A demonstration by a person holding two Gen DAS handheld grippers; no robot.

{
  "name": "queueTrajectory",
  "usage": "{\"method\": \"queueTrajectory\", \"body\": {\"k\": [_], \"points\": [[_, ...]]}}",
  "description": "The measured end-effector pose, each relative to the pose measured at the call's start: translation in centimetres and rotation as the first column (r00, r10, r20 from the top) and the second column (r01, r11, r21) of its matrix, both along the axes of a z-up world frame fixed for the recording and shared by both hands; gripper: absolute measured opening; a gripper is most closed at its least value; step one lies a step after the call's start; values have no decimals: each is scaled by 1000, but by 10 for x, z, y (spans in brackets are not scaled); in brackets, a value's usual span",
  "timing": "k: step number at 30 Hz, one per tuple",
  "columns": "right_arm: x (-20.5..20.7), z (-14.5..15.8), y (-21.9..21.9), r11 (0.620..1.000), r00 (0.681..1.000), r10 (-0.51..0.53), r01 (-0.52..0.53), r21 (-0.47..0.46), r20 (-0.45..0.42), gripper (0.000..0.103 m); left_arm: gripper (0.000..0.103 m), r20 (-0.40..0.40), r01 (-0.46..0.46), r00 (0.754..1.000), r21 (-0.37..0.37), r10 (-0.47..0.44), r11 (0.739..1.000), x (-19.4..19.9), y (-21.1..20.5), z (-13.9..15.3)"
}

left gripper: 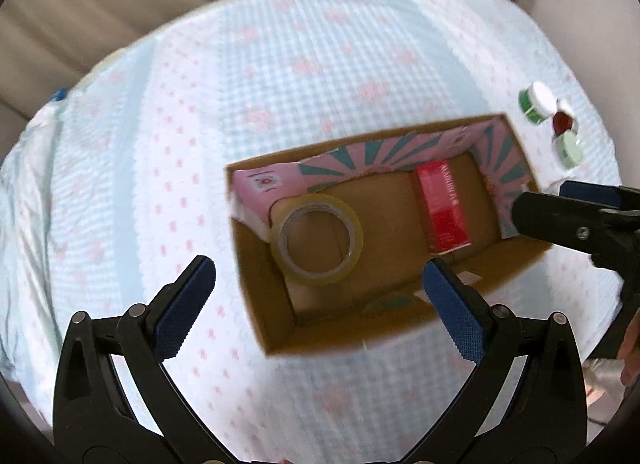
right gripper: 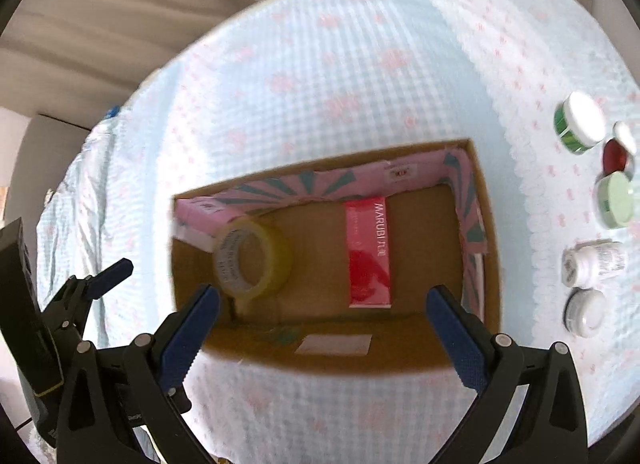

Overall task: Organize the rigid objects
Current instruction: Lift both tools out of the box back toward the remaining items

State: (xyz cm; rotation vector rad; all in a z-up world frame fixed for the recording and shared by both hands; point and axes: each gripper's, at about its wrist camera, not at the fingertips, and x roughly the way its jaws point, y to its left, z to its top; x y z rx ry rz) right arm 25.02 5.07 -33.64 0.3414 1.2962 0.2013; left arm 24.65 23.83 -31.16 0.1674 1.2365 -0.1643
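Note:
An open cardboard box stands on a table with a light blue patterned cloth. Inside lie a roll of clear tape, a red carton and pink-and-teal boxes along the walls. My left gripper is open and empty above the box's near side. My right gripper is open and empty above the box's near edge. The right gripper also shows in the left wrist view.
Several small jars lie on the cloth right of the box: a green one with a white lid, a red one, a pale green one, and two white ones. Beige curtains hang behind the table.

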Motion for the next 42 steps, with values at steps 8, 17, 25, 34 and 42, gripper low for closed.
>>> {"method": "queueTrajectory", "body": {"k": [8,17,25,34,42], "points": [[-45,96,-2,997,992,75,-75,-8,105,103,103,142,-122,981,-91,134,988,-61,23,86],[-107,170,-50,968,977,0,54,-244,213,103,103,186,-125,969,-201,163,972,-103,10,130],[-147,186,-136,935,964,-109,183,-304,244,103,103,220,-68,969,-190,110,979,-122,-67,145],[-153,177,-251,946,961,-72,151,-288,267,103,103,229,-163,952,-180,202,970,-135,-179,141],[-131,154,-327,957,965,25,53,-287,261,103,103,208,-216,944,-204,258,955,-133,-258,122]]}}
